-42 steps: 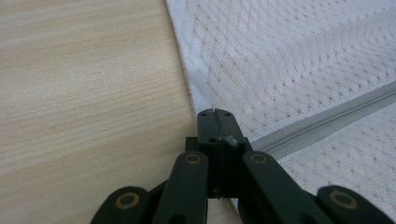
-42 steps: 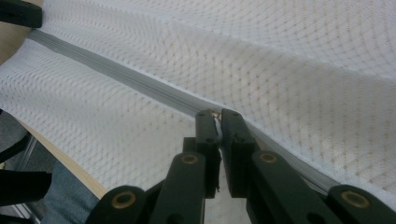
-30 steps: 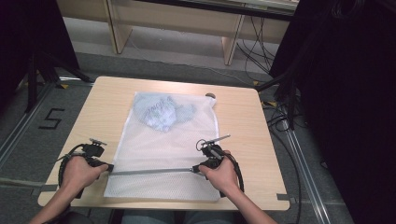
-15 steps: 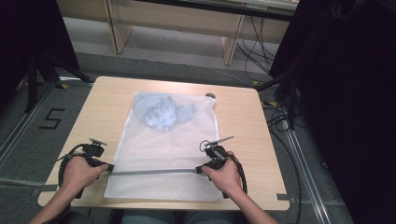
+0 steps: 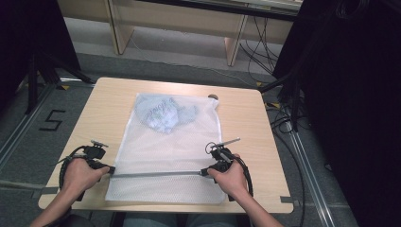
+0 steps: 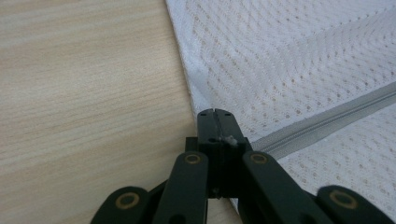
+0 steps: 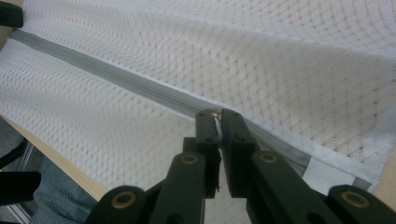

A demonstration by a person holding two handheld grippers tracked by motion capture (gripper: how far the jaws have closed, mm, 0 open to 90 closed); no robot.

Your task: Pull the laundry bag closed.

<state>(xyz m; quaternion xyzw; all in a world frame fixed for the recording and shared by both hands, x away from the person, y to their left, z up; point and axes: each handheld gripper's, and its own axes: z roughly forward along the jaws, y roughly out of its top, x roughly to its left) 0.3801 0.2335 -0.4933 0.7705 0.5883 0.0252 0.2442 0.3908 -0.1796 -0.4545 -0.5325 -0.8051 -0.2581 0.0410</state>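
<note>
White open-mesh cloth bag (image 5: 165, 156), perhaps nylon; matt pale wood-grain table (image 5: 101, 109)

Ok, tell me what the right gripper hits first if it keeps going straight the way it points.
Nothing new: the right gripper is already on the mesh bag, jaws nearly closed at its grey zipper. Straight on lies more white mesh; depth beyond is unclear.

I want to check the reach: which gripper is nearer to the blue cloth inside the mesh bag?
Right. The right gripper is at the zipper's right end, below the blue cloth; the left gripper is at the bag's left edge, slightly farther.
</note>
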